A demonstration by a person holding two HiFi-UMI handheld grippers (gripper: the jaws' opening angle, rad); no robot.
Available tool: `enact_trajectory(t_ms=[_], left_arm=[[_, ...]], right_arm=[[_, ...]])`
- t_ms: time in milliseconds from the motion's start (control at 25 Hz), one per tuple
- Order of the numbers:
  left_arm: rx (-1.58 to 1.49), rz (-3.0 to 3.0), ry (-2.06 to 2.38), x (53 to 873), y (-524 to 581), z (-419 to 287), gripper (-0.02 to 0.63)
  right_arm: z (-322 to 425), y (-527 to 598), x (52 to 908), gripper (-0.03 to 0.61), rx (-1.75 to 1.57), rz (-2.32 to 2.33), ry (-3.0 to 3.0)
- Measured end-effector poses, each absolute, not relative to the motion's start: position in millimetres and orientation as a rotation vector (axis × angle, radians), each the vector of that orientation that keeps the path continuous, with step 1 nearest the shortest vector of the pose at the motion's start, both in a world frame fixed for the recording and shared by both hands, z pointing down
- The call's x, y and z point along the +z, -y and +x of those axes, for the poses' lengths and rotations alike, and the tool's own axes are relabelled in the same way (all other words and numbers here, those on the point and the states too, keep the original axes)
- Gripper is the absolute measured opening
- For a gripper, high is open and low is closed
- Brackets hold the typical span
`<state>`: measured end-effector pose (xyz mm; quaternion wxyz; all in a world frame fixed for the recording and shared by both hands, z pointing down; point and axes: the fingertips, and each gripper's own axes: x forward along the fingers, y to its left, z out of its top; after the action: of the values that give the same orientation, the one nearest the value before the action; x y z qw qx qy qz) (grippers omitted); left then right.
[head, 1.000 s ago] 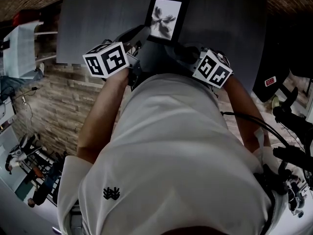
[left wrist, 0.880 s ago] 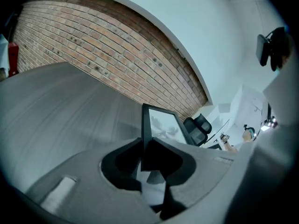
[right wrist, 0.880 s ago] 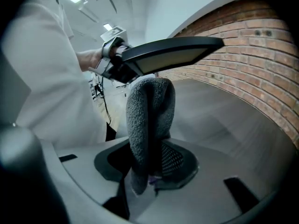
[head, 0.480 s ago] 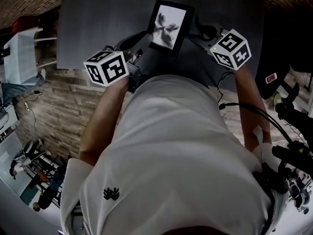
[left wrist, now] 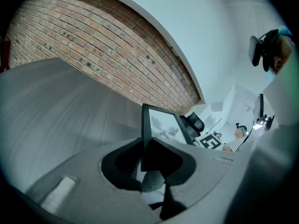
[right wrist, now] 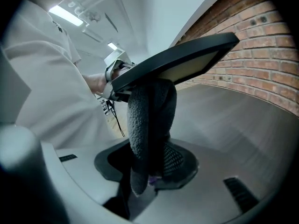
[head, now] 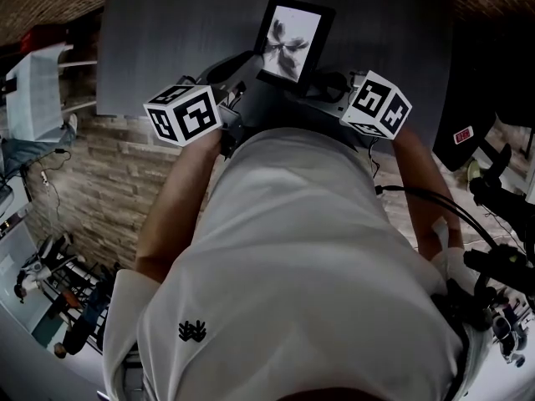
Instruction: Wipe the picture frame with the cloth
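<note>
My left gripper is shut on the lower left corner of a black picture frame with a pale flower print and holds it tilted above the grey table. In the left gripper view the frame stands edge-on between the jaws. My right gripper sits just below the frame's lower right corner. It is shut on a dark fuzzy cloth, which rises from the jaws and presses against the frame's edge.
A brick wall runs behind the table's far edge. Cables and dark equipment lie at the right of the person. A white shelf unit stands at the left.
The right gripper swung up and to the right of the frame, then came back down to its lower right corner. The frame sits slightly higher and further right than a second ago.
</note>
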<state>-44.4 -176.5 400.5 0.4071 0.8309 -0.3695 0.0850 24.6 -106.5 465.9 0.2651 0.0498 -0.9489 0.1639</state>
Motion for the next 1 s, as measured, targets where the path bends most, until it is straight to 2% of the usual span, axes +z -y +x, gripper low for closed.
enact_trajectory(t_ms=[520,1000], left_arm=[[0.205,2.125,0.894,394,170,-31,0.077],[0.183,2.122,0.906,393,171,-31,0.075]], right_arm=[[55,191,452,0.138,0.508,0.483,2.579],[19,122,467,0.138,0.495,0.157,2.565]])
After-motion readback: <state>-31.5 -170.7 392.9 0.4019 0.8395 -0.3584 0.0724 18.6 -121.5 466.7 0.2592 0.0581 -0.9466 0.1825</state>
